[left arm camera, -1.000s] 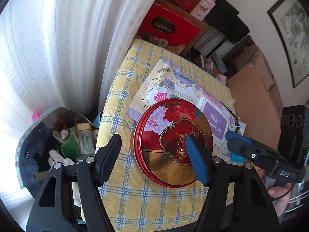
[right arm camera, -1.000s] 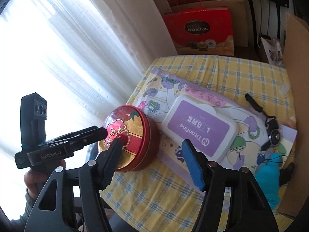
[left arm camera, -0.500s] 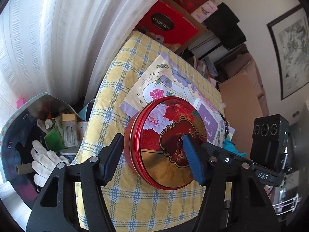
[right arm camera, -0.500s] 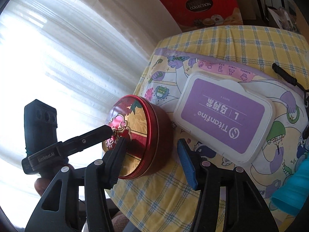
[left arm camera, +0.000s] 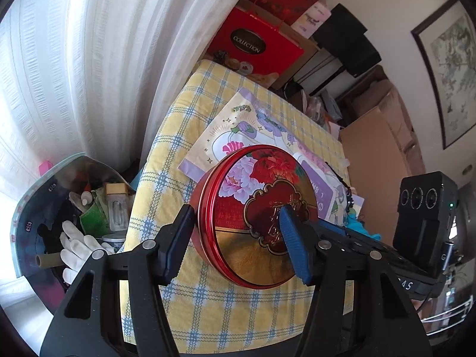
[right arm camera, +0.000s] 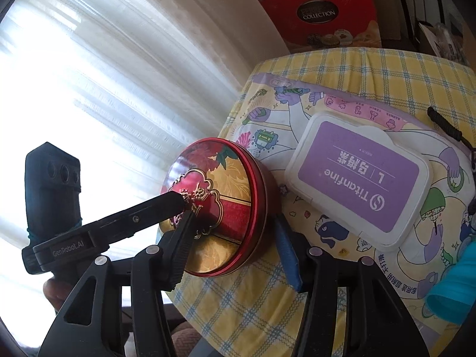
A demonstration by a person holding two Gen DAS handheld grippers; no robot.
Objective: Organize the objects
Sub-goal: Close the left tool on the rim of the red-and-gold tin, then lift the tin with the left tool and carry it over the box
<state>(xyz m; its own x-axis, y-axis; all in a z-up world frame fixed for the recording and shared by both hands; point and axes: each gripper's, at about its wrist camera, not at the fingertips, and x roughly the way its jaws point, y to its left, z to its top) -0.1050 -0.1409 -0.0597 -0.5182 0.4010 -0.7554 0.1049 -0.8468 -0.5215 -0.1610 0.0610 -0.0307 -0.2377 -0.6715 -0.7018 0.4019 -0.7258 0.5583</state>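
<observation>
tin status, operator a: where is the round red tin [left arm camera: 257, 220]?

operator b: tilted up on its edge at the near edge of the desk [left arm camera: 184, 125], over the yellow checked cloth, just beside the white wipes box [right arm camera: 357, 184] that lies on the illustrated pack [right arm camera: 300, 113].

operator a: left gripper [left arm camera: 236, 241] state?

operator b: fingers spread about as wide as the tin. black finger [left arm camera: 178, 238] sits by the red rim, blue finger [left arm camera: 293, 247] lies across the gold lid. firm contact: cannot tell.

operator a: right gripper [right arm camera: 235, 250] state?

operator b: fingers wide, straddling the tin; black finger [right arm camera: 181, 250] against the lid face, blue finger [right arm camera: 287, 255] behind the base. grip pressure: cannot tell.
</observation>
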